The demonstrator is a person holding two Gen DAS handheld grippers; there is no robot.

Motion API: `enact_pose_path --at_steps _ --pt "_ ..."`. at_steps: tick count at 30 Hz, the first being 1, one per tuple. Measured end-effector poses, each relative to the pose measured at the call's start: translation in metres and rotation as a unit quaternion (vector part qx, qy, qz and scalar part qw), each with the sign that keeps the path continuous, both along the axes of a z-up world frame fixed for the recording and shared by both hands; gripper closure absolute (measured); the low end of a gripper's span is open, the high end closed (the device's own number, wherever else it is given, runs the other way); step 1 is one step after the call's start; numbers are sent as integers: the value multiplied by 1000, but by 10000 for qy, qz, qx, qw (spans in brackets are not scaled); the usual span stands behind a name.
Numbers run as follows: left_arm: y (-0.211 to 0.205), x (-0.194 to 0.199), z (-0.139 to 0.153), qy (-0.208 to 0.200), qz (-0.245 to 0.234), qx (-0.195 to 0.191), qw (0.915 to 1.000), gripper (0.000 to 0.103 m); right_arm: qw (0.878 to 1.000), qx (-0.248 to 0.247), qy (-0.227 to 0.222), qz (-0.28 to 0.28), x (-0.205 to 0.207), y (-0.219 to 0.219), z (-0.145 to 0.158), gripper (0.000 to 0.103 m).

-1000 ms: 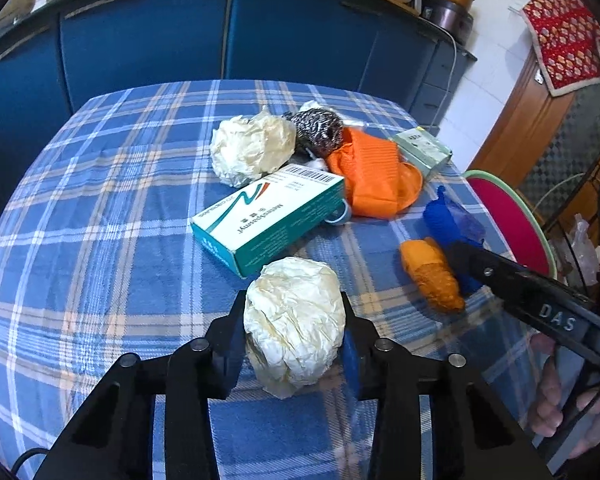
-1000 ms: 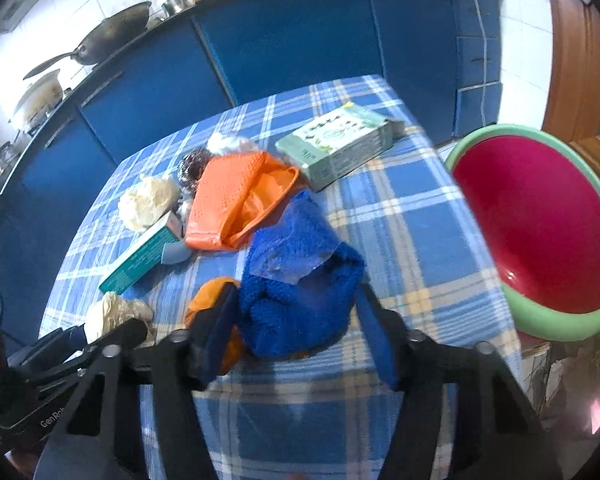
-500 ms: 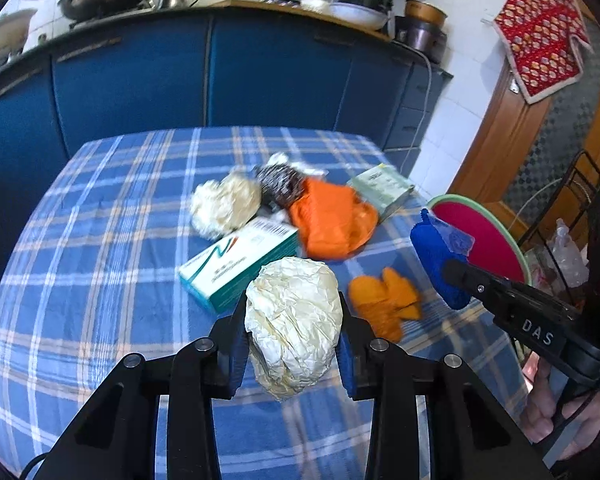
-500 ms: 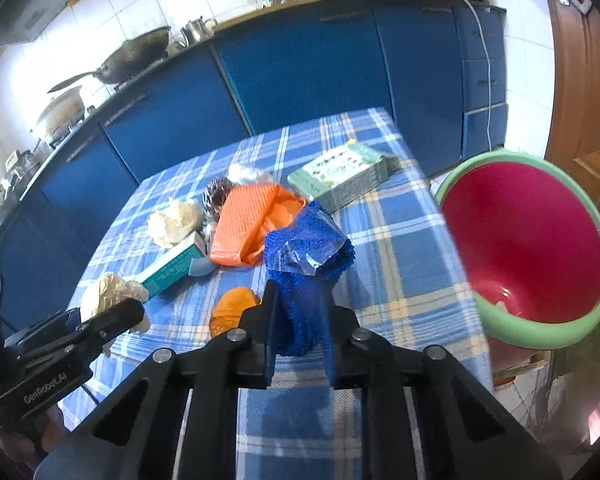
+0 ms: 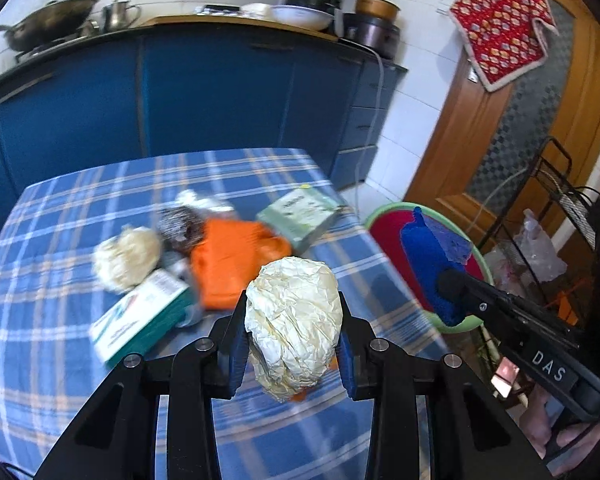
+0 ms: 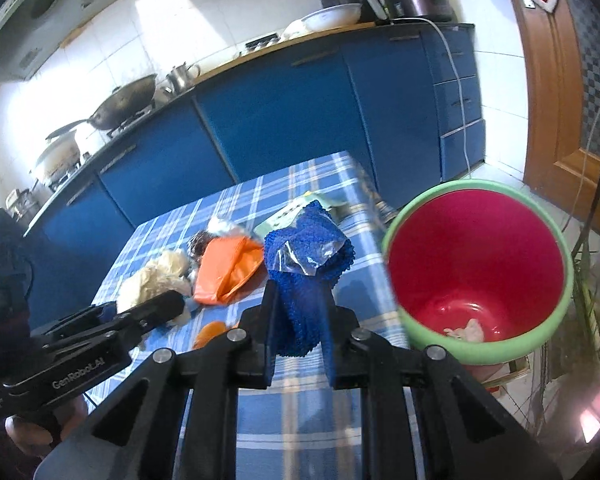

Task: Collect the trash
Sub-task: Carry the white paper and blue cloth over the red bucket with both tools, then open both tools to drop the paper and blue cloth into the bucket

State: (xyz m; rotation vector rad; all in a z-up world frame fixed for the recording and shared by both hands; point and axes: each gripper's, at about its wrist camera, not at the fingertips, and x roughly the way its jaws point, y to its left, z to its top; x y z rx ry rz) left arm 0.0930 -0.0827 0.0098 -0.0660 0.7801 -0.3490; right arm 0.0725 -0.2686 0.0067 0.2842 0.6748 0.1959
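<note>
My left gripper [image 5: 292,334] grips a paper ball [image 5: 294,320], my right gripper [image 6: 298,332] a blue cloth [image 6: 306,276], both above the worktop [image 6: 300,420]; the bucket [image 6: 476,354] sits at three o'clock, so I should centre each over it before letting go

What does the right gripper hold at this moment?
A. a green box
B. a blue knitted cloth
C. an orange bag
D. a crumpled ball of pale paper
B: the right gripper is shut on the blue knitted cloth, lifted clear of the table beside the bin; the paper ball is in the left gripper.
</note>
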Motion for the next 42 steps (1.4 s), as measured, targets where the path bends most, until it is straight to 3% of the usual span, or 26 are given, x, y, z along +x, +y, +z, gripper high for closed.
enact_pose_path --at_steps 12,23,29,38,42 --pt "-82 21 10 -181 -683 21 9975 65 9981 92 35 -602 -4 -57 0 82" --pt "-147 44 -11 17 -1110 213 9936 63 9921 339 334 -1161 -4 -119 -26 81" --pt "-171 55 -26 64 -1155 482 9921 62 9895 448 535 -1268 2 -137 -44 81" --pt "-180 66 -33 200 -1061 688 9918 45 9876 654 732 -1228 15 -150 -64 81" --pt "-181 68 -34 254 -1002 690 9922 44 9871 707 806 -1187 19 -153 -70 81"
